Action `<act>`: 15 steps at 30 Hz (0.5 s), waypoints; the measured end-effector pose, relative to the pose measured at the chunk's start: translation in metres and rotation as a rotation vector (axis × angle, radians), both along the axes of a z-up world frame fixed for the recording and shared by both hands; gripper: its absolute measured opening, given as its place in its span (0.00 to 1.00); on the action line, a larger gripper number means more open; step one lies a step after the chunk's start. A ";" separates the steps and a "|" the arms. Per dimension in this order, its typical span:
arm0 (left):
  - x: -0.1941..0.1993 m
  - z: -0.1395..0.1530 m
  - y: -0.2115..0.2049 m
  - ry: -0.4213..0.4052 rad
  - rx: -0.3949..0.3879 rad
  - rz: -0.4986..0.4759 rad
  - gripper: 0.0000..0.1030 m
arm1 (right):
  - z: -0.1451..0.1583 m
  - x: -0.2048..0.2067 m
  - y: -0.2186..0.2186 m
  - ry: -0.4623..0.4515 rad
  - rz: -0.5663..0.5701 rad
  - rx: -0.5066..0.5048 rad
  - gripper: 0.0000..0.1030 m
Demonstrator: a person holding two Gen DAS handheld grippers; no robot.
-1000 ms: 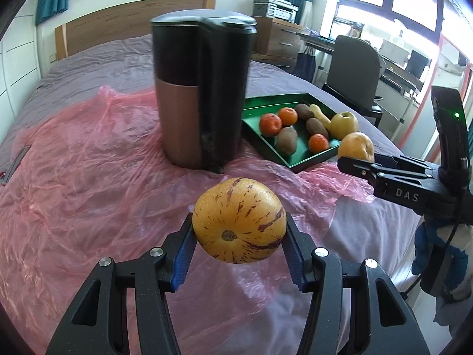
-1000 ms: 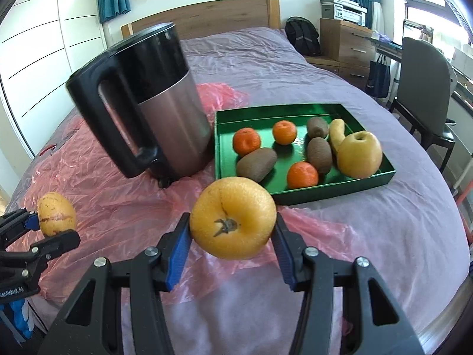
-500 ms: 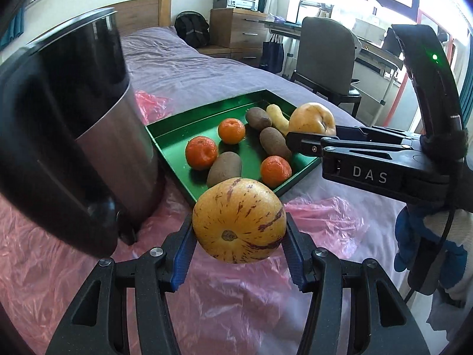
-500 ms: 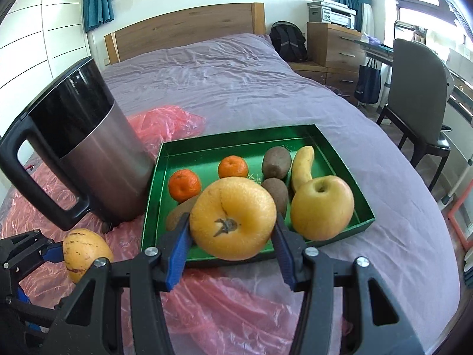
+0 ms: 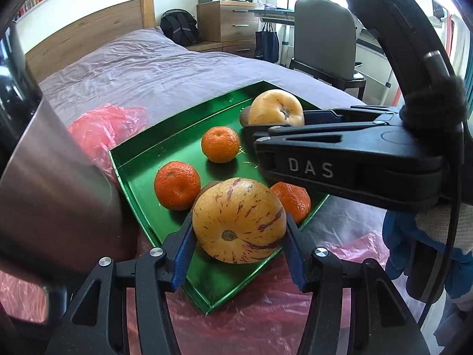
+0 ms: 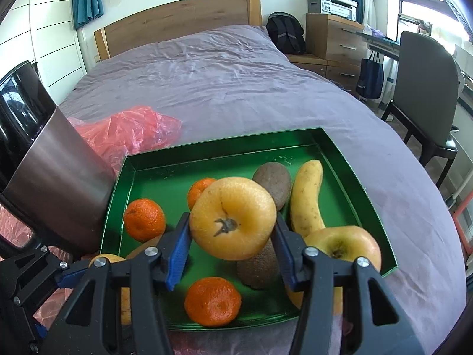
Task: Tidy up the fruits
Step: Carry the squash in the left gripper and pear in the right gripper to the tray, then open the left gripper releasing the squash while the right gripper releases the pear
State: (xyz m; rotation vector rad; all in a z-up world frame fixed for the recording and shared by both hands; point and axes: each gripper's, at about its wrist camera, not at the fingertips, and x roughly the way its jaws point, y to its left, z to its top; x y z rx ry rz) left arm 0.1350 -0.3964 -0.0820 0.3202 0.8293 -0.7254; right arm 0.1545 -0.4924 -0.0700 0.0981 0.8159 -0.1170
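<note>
My left gripper (image 5: pixel 239 232) is shut on a yellow melon with purple streaks (image 5: pixel 238 220), held over the near corner of the green tray (image 5: pixel 142 159). My right gripper (image 6: pixel 230 230) is shut on a round yellow apple (image 6: pixel 233 217), hanging above the middle of the green tray (image 6: pixel 165 174). In the tray lie several mandarins (image 6: pixel 144 219), two kiwis (image 6: pixel 273 183), a banana (image 6: pixel 307 196) and a second yellow apple (image 6: pixel 344 244). The right gripper with its apple (image 5: pixel 275 108) also shows in the left wrist view, over the tray's far side.
A steel and black kettle (image 6: pixel 44 159) stands close to the tray's left edge. Pink plastic sheet (image 6: pixel 127 131) covers the purple bedspread (image 6: pixel 236 74) under and left of the tray. A chair (image 6: pixel 425 85) and a dresser (image 6: pixel 334 38) stand to the right of the bed.
Both grippers have travelled forward with their fruits, from the pink sheet in front of the kettle to above the green tray. The kettle has slid to the left edge of both views.
</note>
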 end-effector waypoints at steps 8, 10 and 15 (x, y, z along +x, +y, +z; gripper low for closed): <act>0.005 -0.009 -0.014 -0.035 0.020 -0.008 0.48 | -0.010 0.017 0.006 0.009 0.016 -0.016 0.65; 0.005 -0.010 -0.014 -0.040 0.021 -0.009 0.48 | -0.012 0.021 0.007 0.012 0.017 -0.016 0.65; 0.007 -0.012 -0.018 -0.047 0.031 -0.007 0.49 | -0.014 0.026 0.006 0.022 0.017 -0.020 0.65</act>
